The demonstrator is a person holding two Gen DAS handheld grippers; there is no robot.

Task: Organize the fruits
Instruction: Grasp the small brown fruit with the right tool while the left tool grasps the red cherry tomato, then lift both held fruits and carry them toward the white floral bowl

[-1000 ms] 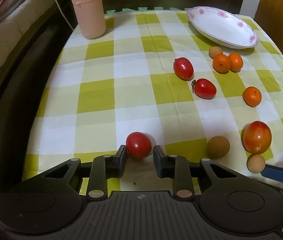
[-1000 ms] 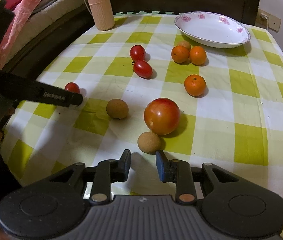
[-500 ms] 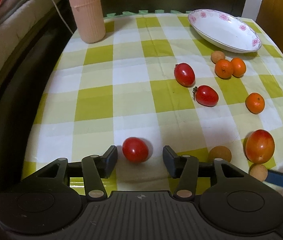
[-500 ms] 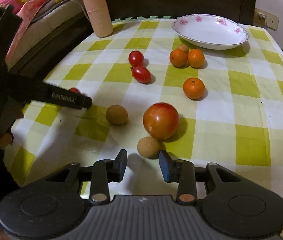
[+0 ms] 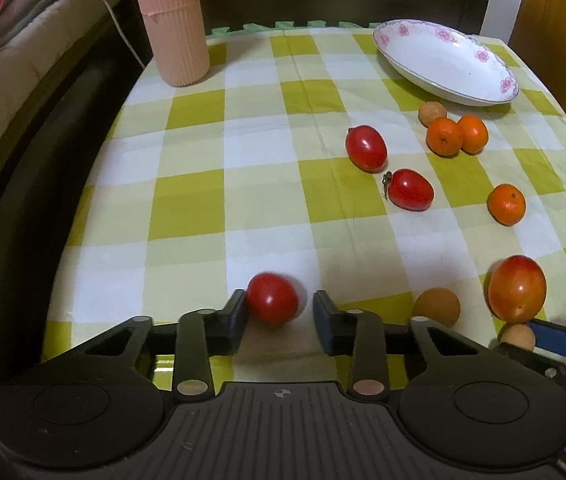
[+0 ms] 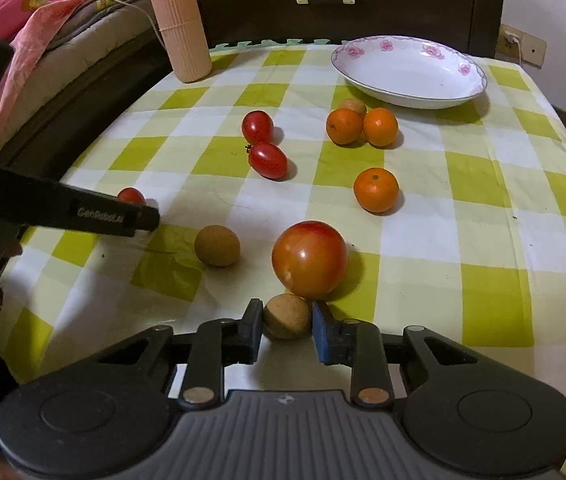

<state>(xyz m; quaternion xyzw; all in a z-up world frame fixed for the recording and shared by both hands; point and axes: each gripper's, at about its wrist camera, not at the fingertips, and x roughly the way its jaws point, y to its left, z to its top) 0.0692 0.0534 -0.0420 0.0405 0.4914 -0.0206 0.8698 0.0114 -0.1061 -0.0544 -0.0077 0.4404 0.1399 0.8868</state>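
Green-and-white checked cloth (image 5: 187, 208) covers the table, with a flowered white dish (image 5: 447, 64) at its far right. At the near edge the left gripper (image 5: 280, 312) stands spread wide around a small red tomato (image 5: 273, 298); the fruit touches the left finger, apart from the right one. To the right, the right gripper (image 6: 287, 320) brackets a small tan fruit (image 6: 287, 316) with narrow gaps either side, just near of a large red-orange tomato (image 6: 310, 258).
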